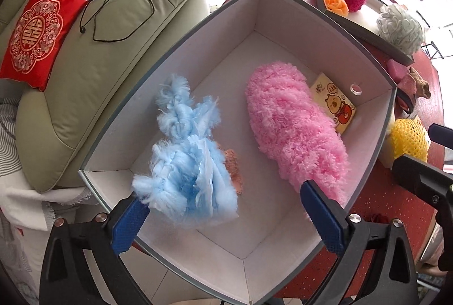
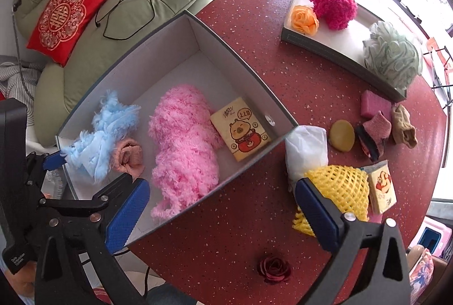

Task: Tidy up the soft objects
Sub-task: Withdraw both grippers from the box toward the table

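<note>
Left gripper [image 1: 226,215]: jaws wide apart above the box [image 1: 181,50], holding nothing.
Right gripper [image 2: 223,213]: jaws spread, empty.
In box: blue duster [image 1: 184,160], pink duster [image 1: 294,129].
Right view only: dark rose [image 2: 274,268] on table [image 2: 240,220].

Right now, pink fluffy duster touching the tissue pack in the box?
Touching. Right wrist view: the pink fluffy duster overlaps the tissue pack along its left edge, no box floor visible between them.

A small peach knitted piece [image 1: 234,170] lies mostly hidden behind the fluffy light-blue duster head [image 1: 185,163]. The yellow foam net sleeve [image 2: 338,190] is partly covered by the right tool's blue finger [image 2: 317,215]. The printing on the yellow cartoon tissue packet [image 2: 242,132] is too small to read.
</note>
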